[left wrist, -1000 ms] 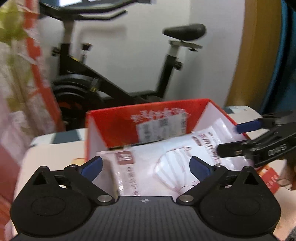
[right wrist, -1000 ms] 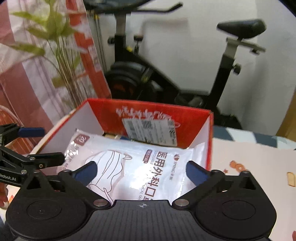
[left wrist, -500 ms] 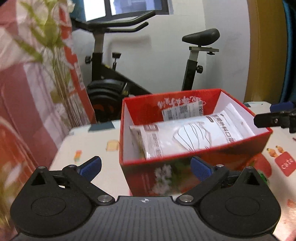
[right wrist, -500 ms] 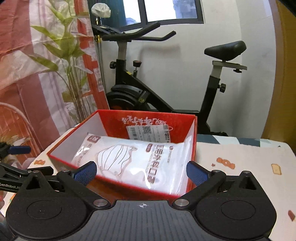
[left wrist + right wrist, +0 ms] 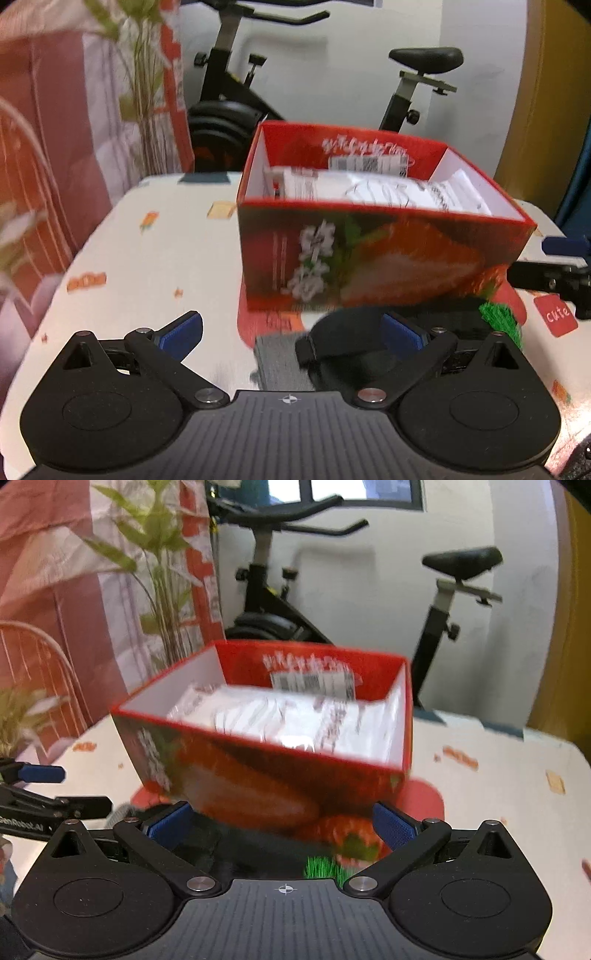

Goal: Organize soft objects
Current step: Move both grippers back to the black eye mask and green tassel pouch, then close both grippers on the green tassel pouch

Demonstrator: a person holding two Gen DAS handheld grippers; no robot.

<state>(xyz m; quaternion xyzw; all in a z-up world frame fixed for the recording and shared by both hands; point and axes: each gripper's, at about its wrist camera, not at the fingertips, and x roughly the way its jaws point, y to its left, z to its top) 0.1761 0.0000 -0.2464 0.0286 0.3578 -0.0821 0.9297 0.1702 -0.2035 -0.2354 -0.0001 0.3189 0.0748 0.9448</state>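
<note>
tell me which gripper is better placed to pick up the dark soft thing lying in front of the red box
Left, probably. The dark item lies just ahead of the open left gripper, partly between its fingers. In the right wrist view the open right gripper faces the red box and strawberry print instead.

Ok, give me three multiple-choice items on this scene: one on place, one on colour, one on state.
1. Where is the white mask packet?
A. inside the red box
B. on the table
C. between the fingers

2. What colour are the left gripper finger pads?
A. red
B. blue
C. green

3. The right gripper is:
A. shut on the packet
B. shut on the box
C. open, empty

Answers: 1 A, packet lies within the box walls. 2 B, both pads show blue. 3 C, fingers spread, nothing clamped.
</note>
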